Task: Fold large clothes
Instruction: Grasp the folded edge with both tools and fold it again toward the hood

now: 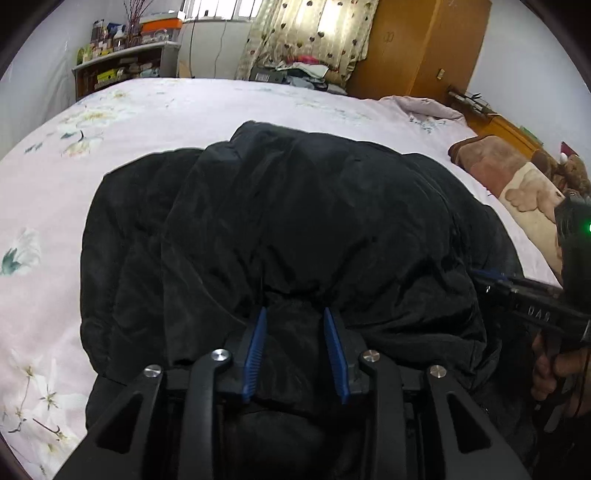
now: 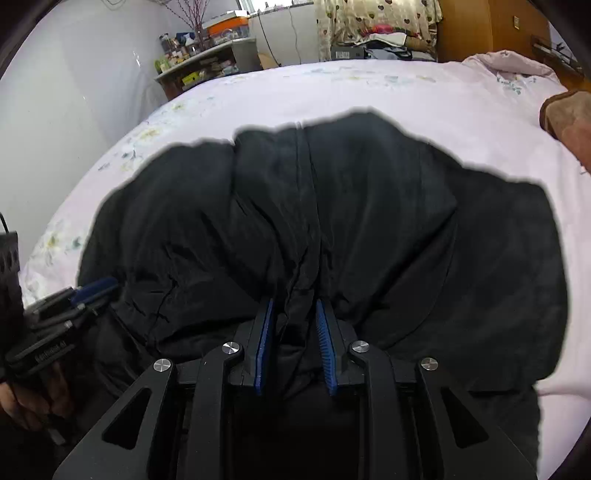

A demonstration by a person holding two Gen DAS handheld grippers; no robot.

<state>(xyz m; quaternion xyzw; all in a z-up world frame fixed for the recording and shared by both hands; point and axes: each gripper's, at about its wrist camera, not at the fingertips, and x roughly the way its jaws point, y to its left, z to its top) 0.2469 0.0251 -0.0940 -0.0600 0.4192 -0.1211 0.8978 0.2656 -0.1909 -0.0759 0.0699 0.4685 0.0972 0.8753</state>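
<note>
Left wrist view: one black padded jacket (image 1: pixel 280 229) lies bunched on the bed (image 1: pixel 155 110), its bulk straight ahead of and below the left gripper (image 1: pixel 295 314). Left gripper is clamped on a thick fold of the jacket's near edge; fabric fills the gap between both blue pads (image 1: pixel 255 354) and creases radiate from the pinch. At the right edge of this view the right gripper (image 1: pixel 491 277) bites the same near edge further along, with a hand (image 1: pixel 550 369) on its handle. Bed has a pale pink floral sheet. One brown patterned blanket (image 1: pixel 517 177) sits at the bed's right side, one wooden wardrobe (image 1: pixel 424 48) and a heart-print curtain (image 1: pixel 314 33) behind, one cluttered shelf unit (image 1: pixel 122 62) back left. Right wrist view: same jacket (image 2: pixel 369 221) spread ahead of the right gripper (image 2: pixel 295 306), which is clenched on a gathered ridge of fabric running along the zip line; cloth is squeezed between its two blue pads (image 2: pixel 264 347). Left gripper (image 2: pixel 92 290) shows at the left edge, tips into the jacket's hem, a hand (image 2: pixel 33 398) under it. Pink sheet (image 2: pixel 406 92) surrounds the jacket on three sides; shelf (image 2: pixel 207 55), curtain (image 2: pixel 369 22) and wardrobe (image 2: pixel 476 29) beyond. Count: one jacket, two grippers, two hands.
</note>
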